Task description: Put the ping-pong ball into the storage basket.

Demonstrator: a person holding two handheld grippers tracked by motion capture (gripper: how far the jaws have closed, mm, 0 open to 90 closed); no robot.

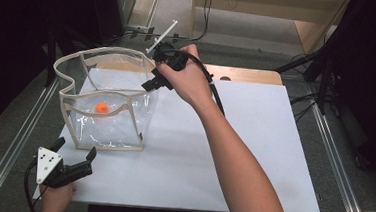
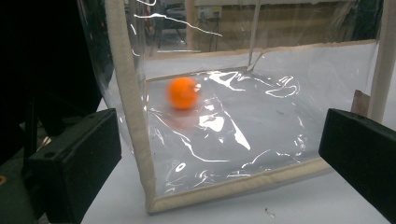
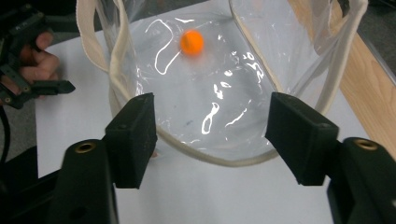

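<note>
White board (image 1: 252,155) under both my tongs; clear bag with cream trim (image 1: 107,100) stands on it, just ahead of left gripper (image 1: 74,159), below right gripper (image 1: 153,78); I see both sets of jaws spread wide, empty; orange ball (image 2: 183,92) inside bag, blurred

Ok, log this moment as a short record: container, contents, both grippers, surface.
container: clear plastic bag with beige trim, standing open on the board
contents: one orange ball, blurred, inside the bag
right gripper: open, over the bag's rim, holding nothing
left gripper: open, at the board's near left corner, apart from the bag
surface: white board on a table
</note>
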